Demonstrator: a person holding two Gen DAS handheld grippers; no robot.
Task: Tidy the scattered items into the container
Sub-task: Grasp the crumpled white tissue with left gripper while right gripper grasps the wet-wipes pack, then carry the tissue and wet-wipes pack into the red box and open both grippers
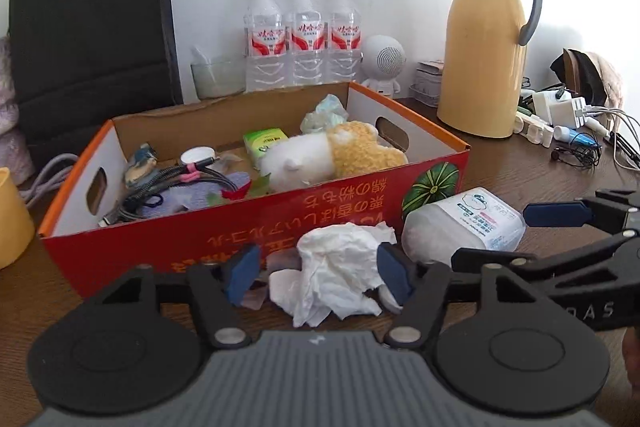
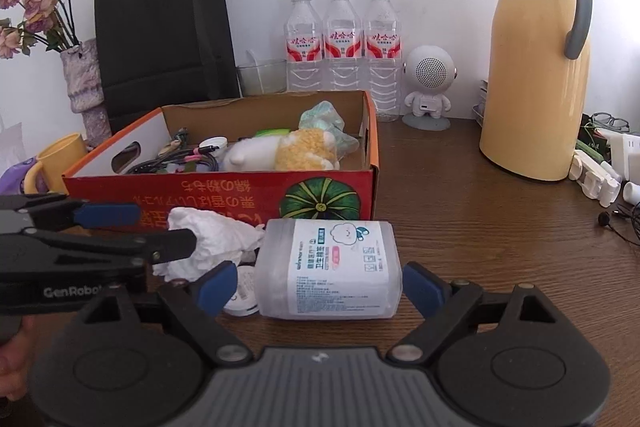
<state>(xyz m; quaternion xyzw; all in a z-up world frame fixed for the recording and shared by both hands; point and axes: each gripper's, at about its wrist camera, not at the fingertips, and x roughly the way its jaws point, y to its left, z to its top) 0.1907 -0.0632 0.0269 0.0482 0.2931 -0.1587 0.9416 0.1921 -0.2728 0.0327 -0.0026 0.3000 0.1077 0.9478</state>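
Note:
A red cardboard box [image 1: 280, 223] [image 2: 224, 195] stands open on the wooden table and holds a plush toy [image 1: 332, 153], cables and small items. In front of it lie a crumpled white tissue [image 1: 340, 275] [image 2: 212, 231] and a clear pack of cotton pads [image 1: 464, 227] [image 2: 332, 267]. My left gripper [image 1: 316, 275] is open, its blue pads on either side of the tissue. My right gripper [image 2: 320, 287] is open, its pads on either side of the pack. A small white round lid [image 2: 242, 291] lies between tissue and pack.
Behind the box stand a black paper bag [image 1: 92, 27], three water bottles [image 1: 300, 31], a glass cup [image 1: 216, 77], a white robot-shaped speaker [image 2: 428, 83] and a yellow thermos jug [image 1: 488, 43]. Chargers and cables [image 1: 576, 123] clutter the right. A yellow mug [image 2: 60, 155] and vase sit left.

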